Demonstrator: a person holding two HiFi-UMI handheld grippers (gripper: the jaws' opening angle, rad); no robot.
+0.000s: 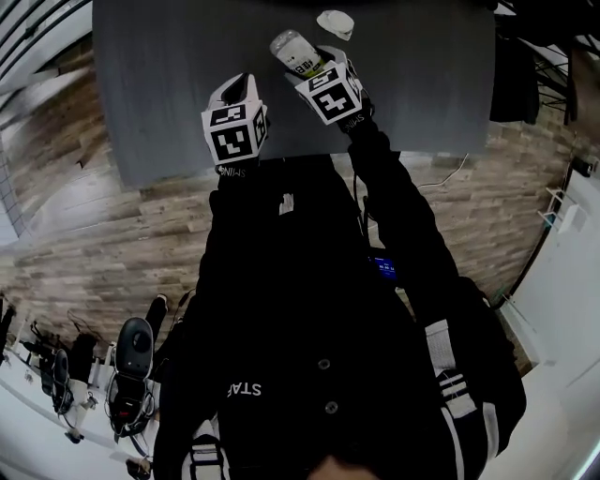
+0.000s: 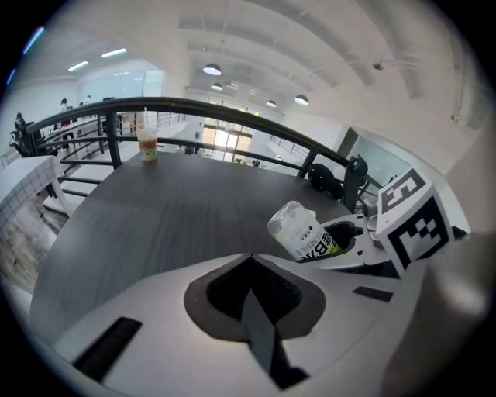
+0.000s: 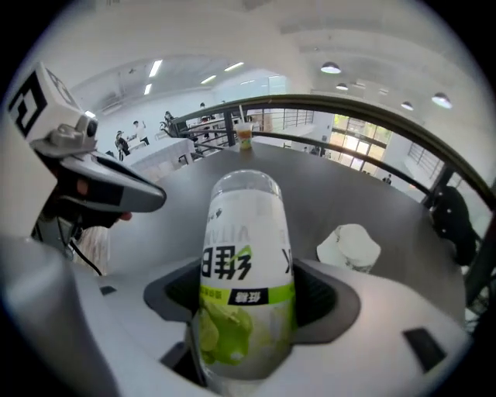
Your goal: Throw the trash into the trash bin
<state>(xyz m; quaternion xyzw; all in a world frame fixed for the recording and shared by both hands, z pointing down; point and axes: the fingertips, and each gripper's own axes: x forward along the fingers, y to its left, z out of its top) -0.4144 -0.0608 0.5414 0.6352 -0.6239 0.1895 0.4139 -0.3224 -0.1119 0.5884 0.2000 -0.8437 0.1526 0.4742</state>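
A clear plastic bottle [image 1: 296,52] with a green and white label stands tilted between the jaws of my right gripper [image 1: 317,67], which is shut on it over the dark grey table [image 1: 159,103]. In the right gripper view the bottle [image 3: 246,264] fills the gap of the right gripper [image 3: 246,310], cap end pointing away. The left gripper view shows the bottle [image 2: 302,231] sticking out of the right gripper [image 2: 353,236], off the tabletop. My left gripper [image 1: 238,82] hovers just left of it, shut and empty [image 2: 249,260]. No trash bin is in view.
A crumpled white paper ball [image 1: 336,22] lies on the table just beyond the bottle, also seen as the paper ball [image 3: 349,246]. A drink cup with a straw [image 2: 147,143] stands at the table's far edge by a black railing [image 2: 232,108]. Wooden floor surrounds the table.
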